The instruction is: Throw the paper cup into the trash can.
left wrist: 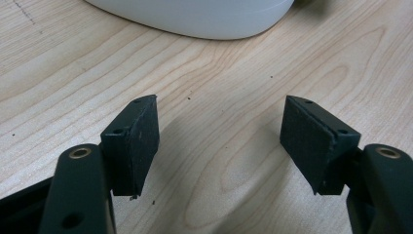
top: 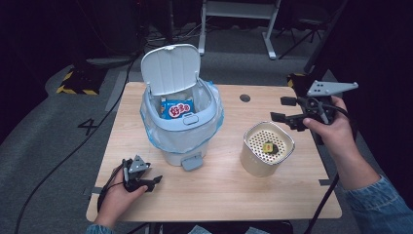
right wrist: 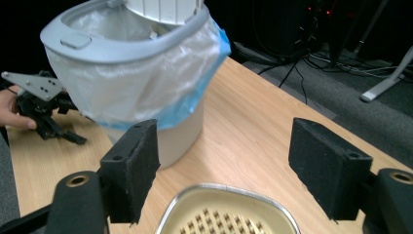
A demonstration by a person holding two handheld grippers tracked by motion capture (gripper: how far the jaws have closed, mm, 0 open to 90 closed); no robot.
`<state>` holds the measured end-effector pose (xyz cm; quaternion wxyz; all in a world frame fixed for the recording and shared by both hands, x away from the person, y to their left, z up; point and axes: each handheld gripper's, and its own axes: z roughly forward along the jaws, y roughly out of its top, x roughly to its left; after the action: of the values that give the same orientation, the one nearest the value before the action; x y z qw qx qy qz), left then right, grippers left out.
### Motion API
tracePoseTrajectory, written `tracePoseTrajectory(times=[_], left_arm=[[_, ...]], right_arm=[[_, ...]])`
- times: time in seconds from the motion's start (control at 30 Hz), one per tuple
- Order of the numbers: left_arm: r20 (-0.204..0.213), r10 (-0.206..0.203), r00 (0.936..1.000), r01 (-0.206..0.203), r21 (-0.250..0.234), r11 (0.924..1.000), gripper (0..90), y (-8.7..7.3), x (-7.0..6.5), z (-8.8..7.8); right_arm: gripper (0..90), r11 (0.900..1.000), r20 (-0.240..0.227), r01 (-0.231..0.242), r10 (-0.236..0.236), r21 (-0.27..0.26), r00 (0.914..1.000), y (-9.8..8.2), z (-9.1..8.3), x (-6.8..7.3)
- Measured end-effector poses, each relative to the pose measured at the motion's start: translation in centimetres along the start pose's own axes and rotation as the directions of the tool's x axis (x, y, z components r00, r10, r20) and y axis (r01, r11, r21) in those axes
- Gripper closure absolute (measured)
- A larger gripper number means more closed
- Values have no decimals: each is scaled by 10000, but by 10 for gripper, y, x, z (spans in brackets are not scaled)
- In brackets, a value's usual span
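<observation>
Right gripper (top: 285, 109) fingers apart (nothing between) near strainer cup (top: 267, 148); left gripper (top: 152, 179) fingers apart.

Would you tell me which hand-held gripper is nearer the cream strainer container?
Right. The right hand-held gripper hovers just beyond the strainer container; the left hand-held gripper rests across the table, past the bin.

**Dim room around a pale wood tabletop**

The tabletop (top: 219, 195) stands on grey carpet (top: 44, 146). Black cables (top: 73, 151) trail across the floor. A yellow-black striped base (top: 78, 83) sits far left; a white desk frame (top: 238, 19) stands behind, in darkness.
</observation>
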<state>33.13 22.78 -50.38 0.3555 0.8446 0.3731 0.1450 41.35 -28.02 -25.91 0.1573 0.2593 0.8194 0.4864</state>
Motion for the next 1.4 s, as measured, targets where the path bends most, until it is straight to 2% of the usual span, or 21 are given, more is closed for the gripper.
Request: tracePoseTrajectory(times=[0.27, 0.4, 0.53, 0.7, 0.9, 1.0, 1.17, 1.4], left_arm=[[66, -38, 10000, 38, -10, 10000, 297, 0, 0, 1], [65, -16, 10000, 16, -14, 10000, 297, 1, 0, 1], [60, -22, 10000, 22, -9, 10000, 297, 1, 0, 1], [34, 38, 10000, -38, 6, 10000, 295, 1, 1, 1], [77, -5, 10000, 5, -1, 10000, 287, 1, 0, 2], [167, 42, 9999, -43, 62, 10000, 264, 2, 0, 2], [155, 113, 9998, -115, 92, 9999, 245, 2, -1, 2], [165, 113, 9998, -114, 92, 9999, 245, 2, -1, 2]], right_arm=[[284, 9994, 500, -168, 153, 295, 9986, -42, -27, -9], [296, 9987, 693, -360, 334, 360, 9970, -62, -38, -9], [322, 9985, 912, -327, 286, 444, 9954, -87, -49, -7], [312, 9960, 1054, -658, 591, 606, 9927, -114, -55, -5], [301, 9901, 1132, -1183, 1094, 757, 9875, -147, -57, -4], [300, 9866, 1267, -1477, 1382, 690, 9823, -163, -55, -4], [295, 9759, 1496, -1913, 1746, 1050, 9732, -194, -44, -8], [286, 9588, 1668, -2513, 2283, 1327, 9592, -225, -31, -10]])
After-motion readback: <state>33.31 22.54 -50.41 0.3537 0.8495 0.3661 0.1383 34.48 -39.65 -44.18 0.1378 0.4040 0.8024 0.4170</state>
